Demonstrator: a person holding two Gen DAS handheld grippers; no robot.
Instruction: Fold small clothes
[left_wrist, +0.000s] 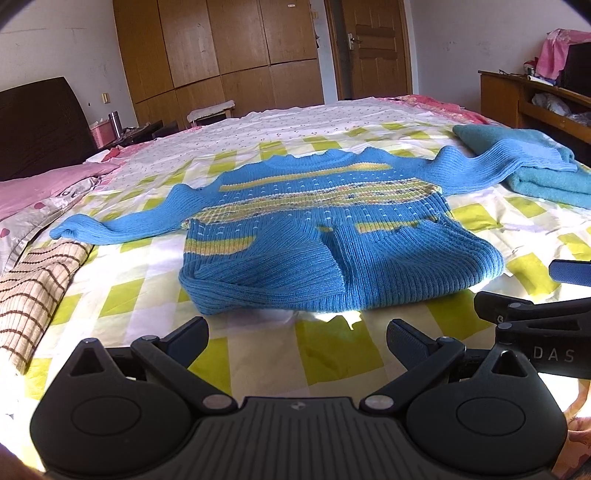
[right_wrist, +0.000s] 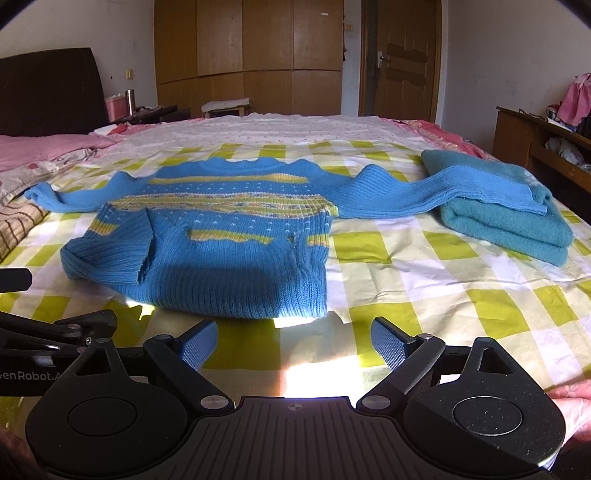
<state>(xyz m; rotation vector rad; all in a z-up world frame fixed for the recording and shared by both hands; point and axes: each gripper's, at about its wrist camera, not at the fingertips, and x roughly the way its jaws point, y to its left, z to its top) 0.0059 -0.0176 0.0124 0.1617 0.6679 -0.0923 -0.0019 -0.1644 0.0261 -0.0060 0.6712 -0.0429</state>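
Ahead of both grippers, the blue-and-yellow striped knitted sweater (right_wrist: 207, 236) lies on the green-checked bedsheet (right_wrist: 424, 295), hem seemingly folded up once, sleeves still outspread. Left gripper (left_wrist: 297, 341) and right gripper (right_wrist: 293, 341) gape empty. Most folding remains.

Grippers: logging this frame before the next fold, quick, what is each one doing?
Left gripper: open, holding nothing, short of the blue sweater.
Right gripper: open, holding nothing.

Sweater (left_wrist: 295, 236) was ribbed knit wool, matt. Folded teal blanket (right_wrist: 509, 218) looked fuzzy. Bed sheet (right_wrist: 424, 280) was smooth checked cloth. Wardrobe (left_wrist: 221, 48) was glossy wood.
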